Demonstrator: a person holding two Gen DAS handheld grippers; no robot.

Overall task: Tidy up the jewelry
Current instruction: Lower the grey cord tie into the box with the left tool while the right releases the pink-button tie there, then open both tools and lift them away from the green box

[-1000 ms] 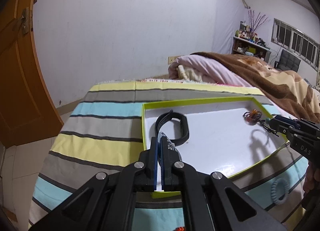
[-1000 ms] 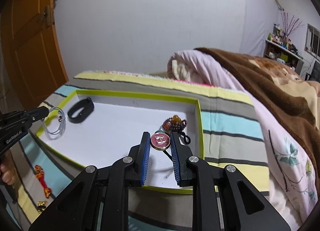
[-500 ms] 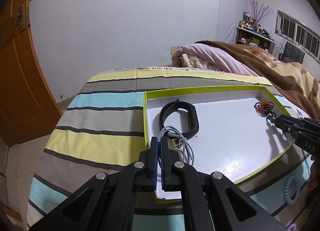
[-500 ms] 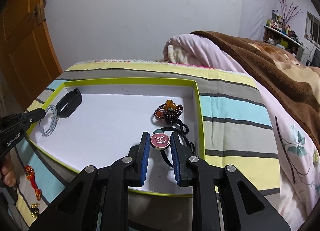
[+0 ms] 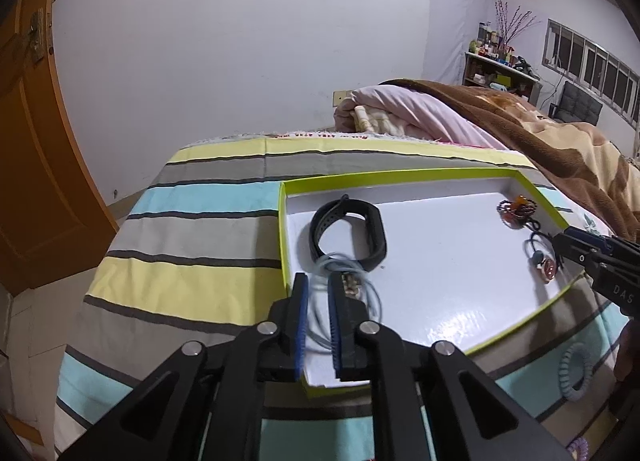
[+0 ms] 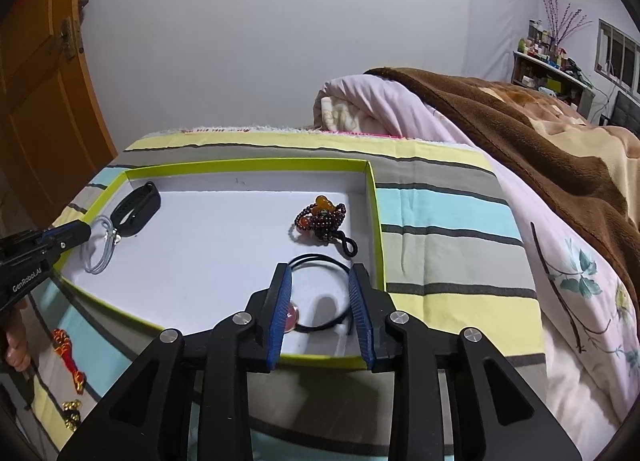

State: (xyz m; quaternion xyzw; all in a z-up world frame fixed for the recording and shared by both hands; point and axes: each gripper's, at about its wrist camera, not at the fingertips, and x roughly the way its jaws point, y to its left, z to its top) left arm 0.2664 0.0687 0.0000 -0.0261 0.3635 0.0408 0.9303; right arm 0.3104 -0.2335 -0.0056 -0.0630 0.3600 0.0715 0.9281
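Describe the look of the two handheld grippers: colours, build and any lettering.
Both are matte black plastic with angular, cut-out linkage arms joined by silver round pivot bolts. The left gripper and right gripper carry ribbed blue pads inside their fingers. White lettering reads "GenRoboAI" on the left, "DAS" on the right. No cables or sleeves visible.

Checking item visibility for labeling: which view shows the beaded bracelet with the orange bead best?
The right wrist view: the beaded bracelet lies near and unblocked in the tray. The left wrist view shows it small, at the tray's far right corner.
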